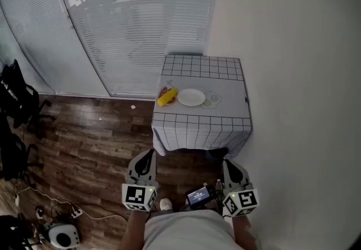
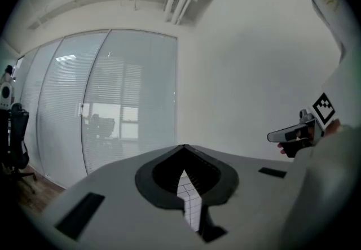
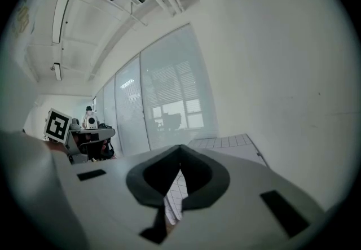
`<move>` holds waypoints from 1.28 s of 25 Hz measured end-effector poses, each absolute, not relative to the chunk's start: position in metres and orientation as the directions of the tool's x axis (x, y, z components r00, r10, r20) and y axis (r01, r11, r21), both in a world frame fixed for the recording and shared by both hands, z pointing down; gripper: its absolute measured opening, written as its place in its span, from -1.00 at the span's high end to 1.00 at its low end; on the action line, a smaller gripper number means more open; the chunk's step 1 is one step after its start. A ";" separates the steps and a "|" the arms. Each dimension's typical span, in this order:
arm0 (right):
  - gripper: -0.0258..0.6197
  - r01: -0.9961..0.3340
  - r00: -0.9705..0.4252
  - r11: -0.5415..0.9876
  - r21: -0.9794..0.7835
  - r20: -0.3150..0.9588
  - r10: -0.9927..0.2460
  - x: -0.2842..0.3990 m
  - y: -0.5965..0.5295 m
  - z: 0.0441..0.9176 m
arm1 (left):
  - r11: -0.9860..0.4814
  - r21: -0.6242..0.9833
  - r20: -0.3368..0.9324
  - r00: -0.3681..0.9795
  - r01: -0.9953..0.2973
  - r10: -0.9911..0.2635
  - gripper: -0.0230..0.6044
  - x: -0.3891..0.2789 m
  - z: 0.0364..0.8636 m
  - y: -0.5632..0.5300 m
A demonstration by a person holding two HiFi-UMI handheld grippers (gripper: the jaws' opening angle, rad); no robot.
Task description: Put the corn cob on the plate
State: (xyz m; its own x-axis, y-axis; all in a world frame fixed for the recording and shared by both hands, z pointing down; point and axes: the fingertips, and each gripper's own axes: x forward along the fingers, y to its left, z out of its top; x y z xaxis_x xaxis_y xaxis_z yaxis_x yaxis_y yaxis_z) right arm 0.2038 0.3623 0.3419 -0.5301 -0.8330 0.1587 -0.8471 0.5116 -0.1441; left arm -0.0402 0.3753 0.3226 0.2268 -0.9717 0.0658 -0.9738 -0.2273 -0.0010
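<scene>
Both tools hang low, well short of the table (image 1: 203,125). The left gripper (image 1: 149,154) is clenched on nothing, and so is the right gripper (image 1: 228,163), tips pressed together. The corn cob (image 1: 167,96) lies on the checked cloth just left of the white plate (image 1: 191,97), perhaps touching its rim; it's too small to be sure.

On the table (image 1: 228,114), the corn cob (image 1: 167,96) lies just left of the plate (image 1: 191,97).
</scene>
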 end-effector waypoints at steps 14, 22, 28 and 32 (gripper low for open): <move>0.90 -0.764 -0.638 0.608 -0.218 0.115 -0.761 0.216 0.316 0.336 | -0.222 -0.023 0.082 0.219 -0.975 -0.972 0.91 -0.009 0.326 0.326; 0.90 -0.768 -0.634 0.605 -0.210 0.124 -0.763 0.210 0.260 0.343 | -0.226 -0.023 0.075 0.224 -0.974 -0.972 0.91 -0.018 0.331 0.264; 0.90 -0.788 -0.611 0.580 -0.208 0.140 -0.780 0.197 0.198 0.346 | -0.258 -0.023 0.088 0.255 -0.966 -0.963 0.91 -0.028 0.333 0.197; 0.90 -0.804 -0.592 0.562 -0.196 0.163 -0.789 0.187 0.159 0.349 | -0.272 0.001 0.119 0.270 -0.962 -0.955 0.91 -0.036 0.347 0.154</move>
